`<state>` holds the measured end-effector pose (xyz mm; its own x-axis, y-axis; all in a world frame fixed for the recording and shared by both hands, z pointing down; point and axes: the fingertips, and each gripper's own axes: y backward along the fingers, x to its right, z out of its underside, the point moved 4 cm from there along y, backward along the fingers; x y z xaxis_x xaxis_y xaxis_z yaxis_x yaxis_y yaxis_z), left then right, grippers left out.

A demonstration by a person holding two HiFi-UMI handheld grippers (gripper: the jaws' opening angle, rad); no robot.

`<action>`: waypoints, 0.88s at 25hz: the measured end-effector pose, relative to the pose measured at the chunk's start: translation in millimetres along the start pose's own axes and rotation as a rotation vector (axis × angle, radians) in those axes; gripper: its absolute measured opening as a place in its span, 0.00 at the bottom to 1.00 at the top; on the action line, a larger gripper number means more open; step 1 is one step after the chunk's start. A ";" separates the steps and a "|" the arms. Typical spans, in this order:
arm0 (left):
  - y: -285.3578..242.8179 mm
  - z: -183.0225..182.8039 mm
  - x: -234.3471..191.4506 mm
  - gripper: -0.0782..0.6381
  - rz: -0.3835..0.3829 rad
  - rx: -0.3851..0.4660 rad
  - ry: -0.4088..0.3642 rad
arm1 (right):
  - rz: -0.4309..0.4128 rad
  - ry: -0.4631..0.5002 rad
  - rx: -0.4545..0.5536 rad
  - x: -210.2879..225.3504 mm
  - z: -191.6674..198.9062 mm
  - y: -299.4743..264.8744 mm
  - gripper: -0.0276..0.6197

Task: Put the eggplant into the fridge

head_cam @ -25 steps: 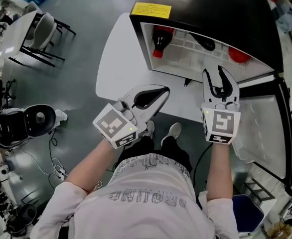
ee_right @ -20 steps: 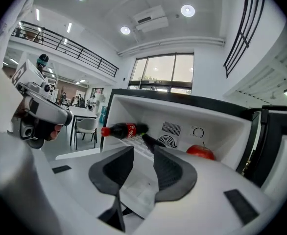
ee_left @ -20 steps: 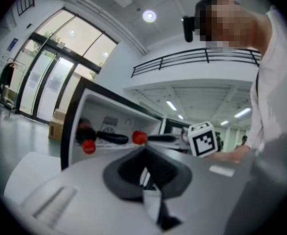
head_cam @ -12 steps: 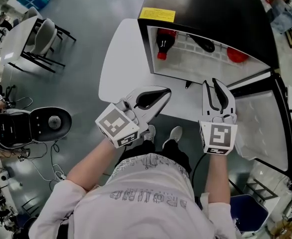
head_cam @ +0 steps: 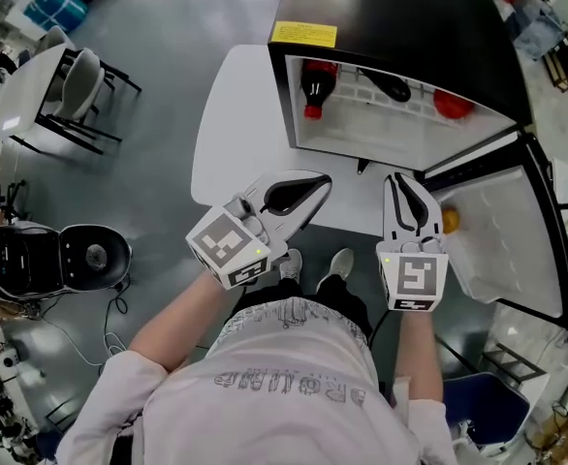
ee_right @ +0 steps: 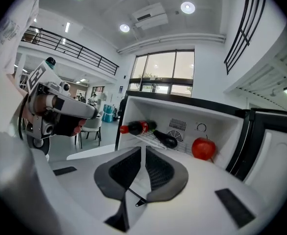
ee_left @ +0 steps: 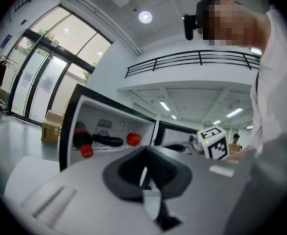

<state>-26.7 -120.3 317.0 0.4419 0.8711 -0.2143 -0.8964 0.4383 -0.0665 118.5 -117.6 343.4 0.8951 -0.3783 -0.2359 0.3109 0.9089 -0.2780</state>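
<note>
Eggplant (head_cam: 387,86) lies on the open fridge's (head_cam: 400,17) shelf, between the cola bottle (head_cam: 313,85) and the red fruit (head_cam: 454,105). It is well ahead of your right gripper (head_cam: 398,178), whose jaws have just been closing, nearly touching, nothing between them. Your left gripper (head_cam: 323,178) is pressed together, empty.

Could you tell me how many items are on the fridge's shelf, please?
3: a cola bottle at left, an eggplant in the middle, a red fruit at right; others may be hidden.
</note>
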 end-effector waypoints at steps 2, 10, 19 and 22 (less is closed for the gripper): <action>1.7 -1.2 0.3 0.12 0.003 0.003 -0.002 | -0.010 -0.011 -0.003 -4.3 1.1 2.2 0.09; 8.7 -2.8 -1.2 0.12 0.002 0.002 -0.005 | -0.037 0.010 -0.013 -14.3 2.7 8.2 0.07; 6.2 -3.2 2.1 0.12 0.007 -0.003 -0.014 | -0.063 0.015 0.012 -19.0 -4.2 13.2 0.05; 3.6 -2.3 2.2 0.12 0.007 -0.004 -0.014 | -0.068 0.016 0.006 -17.6 -3.1 13.4 0.05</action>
<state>-29.1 -117.3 314.0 0.4358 0.8773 -0.2013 -0.8997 0.4310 -0.0693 105.9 -99.3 341.0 0.8665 -0.4422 -0.2315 0.3731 0.8819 -0.2881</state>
